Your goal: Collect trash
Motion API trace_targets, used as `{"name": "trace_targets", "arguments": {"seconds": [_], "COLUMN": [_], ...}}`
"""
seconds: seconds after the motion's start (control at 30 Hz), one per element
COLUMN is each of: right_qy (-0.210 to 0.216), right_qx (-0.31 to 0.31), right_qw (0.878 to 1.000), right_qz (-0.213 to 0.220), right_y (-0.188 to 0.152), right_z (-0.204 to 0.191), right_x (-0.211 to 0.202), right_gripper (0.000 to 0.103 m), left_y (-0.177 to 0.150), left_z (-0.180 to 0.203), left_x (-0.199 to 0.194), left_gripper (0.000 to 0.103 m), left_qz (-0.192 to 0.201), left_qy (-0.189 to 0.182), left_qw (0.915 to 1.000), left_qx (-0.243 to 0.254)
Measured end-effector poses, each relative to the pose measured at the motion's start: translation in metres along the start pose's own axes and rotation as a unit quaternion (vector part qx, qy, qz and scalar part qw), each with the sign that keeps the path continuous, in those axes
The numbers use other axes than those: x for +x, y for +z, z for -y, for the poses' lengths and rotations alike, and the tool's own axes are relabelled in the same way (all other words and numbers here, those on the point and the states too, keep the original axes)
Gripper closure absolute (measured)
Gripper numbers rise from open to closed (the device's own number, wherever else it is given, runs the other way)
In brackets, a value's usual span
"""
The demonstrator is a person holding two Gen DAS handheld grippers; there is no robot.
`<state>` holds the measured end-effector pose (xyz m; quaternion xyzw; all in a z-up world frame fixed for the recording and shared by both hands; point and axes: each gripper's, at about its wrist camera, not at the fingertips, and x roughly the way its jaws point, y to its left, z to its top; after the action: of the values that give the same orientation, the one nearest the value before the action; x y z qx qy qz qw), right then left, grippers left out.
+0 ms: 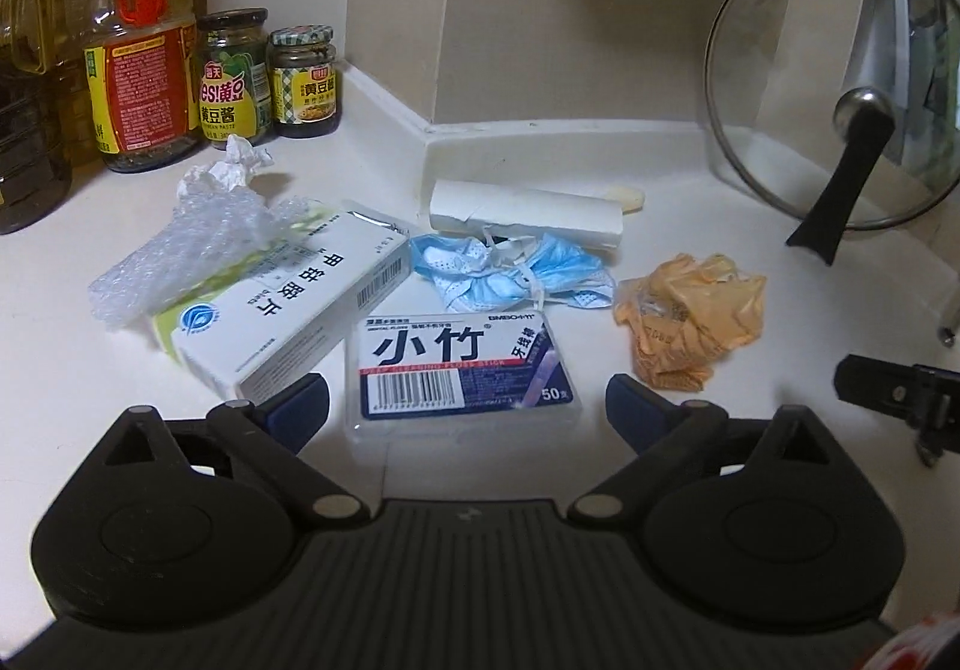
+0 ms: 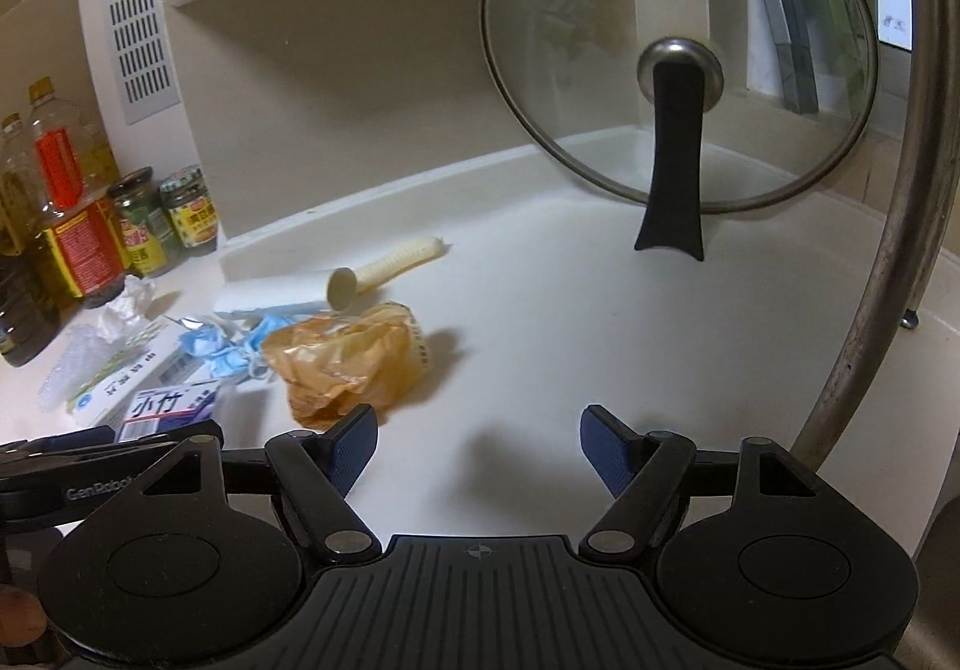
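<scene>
Left hand-held gripper [image 1: 468,400] is spread wide w/ nothing gripped; the floss pick box [image 1: 468,370] lies on the white tabletop [image 1: 750,430] just ahead, btwn its fingers. Trash sits clustered: medicine box [image 1: 282,310] w/ bubble wrap [image 1: 192,244] on top, blue masks [image 1: 510,274], paper roll [image 1: 528,214], crumpled orange bag [image 1: 690,322]. Right hand-held gripper [image 2: 479,445] is open too (empty), orange bag just beyond its left finger. Glass lid [image 2: 678,63] leans at back.

Dim warm indoor light, soft shadows, fisheye-bent edges, slight blur
</scene>
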<state>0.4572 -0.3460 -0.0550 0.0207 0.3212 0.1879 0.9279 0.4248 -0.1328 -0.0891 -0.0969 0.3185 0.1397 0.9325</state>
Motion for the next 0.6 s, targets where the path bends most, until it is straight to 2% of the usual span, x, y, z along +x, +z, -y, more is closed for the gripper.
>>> {"name": "trace_targets", "arguments": {"seconds": [0.13, 0.17, 0.27, 0.6], "right_qy": [0.007, 0.010, 0.020, 0.074], "right_qx": [0.003, 0.002, -0.001, -0.033], "right_qw": [1.000, 1.000, 1.000, 0.997], "right_qz": [-0.008, -0.009, -0.013, -0.004], "right_y": [0.001, 0.000, 0.000, 0.003], "right_z": [0.002, 0.002, -0.002, -0.037], "right_x": [0.009, 0.011, 0.018, 0.039], "right_gripper": [0.028, 0.028, 0.028, 0.028], "left_y": [0.000, 0.000, 0.000, 0.000], "left_z": [0.002, 0.002, 0.000, -0.019], "left_x": [0.008, 0.009, 0.011, -0.022], "left_gripper": [0.007, 0.010, 0.016, 0.016], "left_qz": [0.000, 0.001, -0.003, 0.010], "left_qy": [0.020, 0.023, 0.017, -0.005], "left_qw": [0.9998, 0.9997, 0.9997, 0.9995], "left_qx": [0.005, 0.009, 0.016, 0.030]}}
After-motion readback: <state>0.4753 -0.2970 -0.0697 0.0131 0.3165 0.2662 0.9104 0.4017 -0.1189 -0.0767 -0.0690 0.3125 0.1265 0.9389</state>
